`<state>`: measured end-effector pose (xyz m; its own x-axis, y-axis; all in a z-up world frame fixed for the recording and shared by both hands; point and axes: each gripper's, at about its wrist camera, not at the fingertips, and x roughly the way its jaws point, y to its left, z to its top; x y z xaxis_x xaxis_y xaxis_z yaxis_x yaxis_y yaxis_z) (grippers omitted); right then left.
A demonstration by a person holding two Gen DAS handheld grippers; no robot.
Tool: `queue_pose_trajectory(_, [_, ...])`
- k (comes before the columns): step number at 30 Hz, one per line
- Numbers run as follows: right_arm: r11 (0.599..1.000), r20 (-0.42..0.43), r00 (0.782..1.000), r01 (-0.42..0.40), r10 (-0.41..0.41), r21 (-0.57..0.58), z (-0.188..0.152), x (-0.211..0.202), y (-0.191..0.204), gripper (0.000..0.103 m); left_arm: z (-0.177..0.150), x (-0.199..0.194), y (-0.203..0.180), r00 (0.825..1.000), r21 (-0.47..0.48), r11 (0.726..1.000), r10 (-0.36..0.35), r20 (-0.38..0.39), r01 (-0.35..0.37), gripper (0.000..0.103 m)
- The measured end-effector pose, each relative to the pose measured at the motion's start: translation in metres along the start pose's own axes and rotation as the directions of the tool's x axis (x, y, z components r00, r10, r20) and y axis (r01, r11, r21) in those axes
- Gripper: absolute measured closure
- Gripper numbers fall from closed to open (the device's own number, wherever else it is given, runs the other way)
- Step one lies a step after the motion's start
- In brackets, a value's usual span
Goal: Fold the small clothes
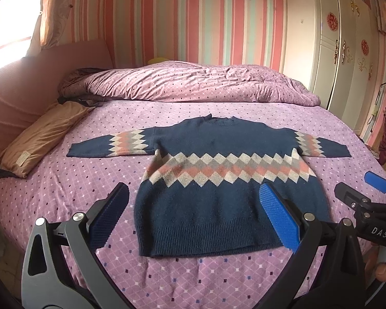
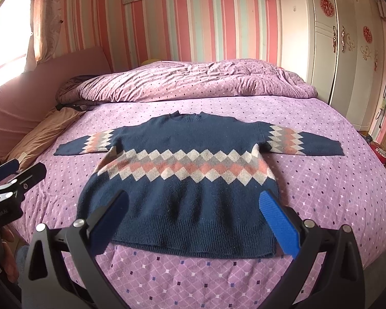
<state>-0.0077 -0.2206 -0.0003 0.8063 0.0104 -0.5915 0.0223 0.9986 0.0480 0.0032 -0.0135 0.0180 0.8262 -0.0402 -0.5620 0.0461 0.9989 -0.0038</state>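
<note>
A navy sweater (image 1: 218,180) with a band of cream, grey and salmon diamonds lies flat on the purple dotted bedsheet (image 1: 64,180), collar toward 12 o'clock, hem toward 6 o'clock, and both sleeves stretched straight out toward 9 and 3 o'clock. It sits near the middle of the bed, unfolded.

The left gripper (image 1: 193,216) hovers above the hem with its jaws spread wide and nothing between them; in its own view the left finger hangs over bare sheet at about 8 o'clock of the sweater, the right finger over the sweater's lower right part. The right gripper (image 2: 193,221) hangs likewise over the hem, jaws wide apart and empty (both of its blue pads appear over knit fabric). Each tool shows at the edge of the other's view: the right one at 3 o'clock in the left view, the left one at 9 o'clock in the right view.

Beyond the collar, toward 12 o'clock, a rumpled quilt (image 1: 193,82) is bunched up. A tan pillow (image 1: 38,144) lies at 9 o'clock, and a white wardrobe (image 1: 347,64) stands at 2 o'clock.
</note>
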Motion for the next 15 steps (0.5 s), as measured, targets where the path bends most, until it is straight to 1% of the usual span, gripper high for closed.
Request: queue_pose_trajectory(15, [1.0, 0.009, 1.0, 0.007, -0.007, -0.004, 0.0086, -0.0005, -0.0005, 0.001, 0.0096, 0.0039, -0.0059, 1.0, 0.009, 1.0, 0.007, 0.007, -0.007, 0.003])
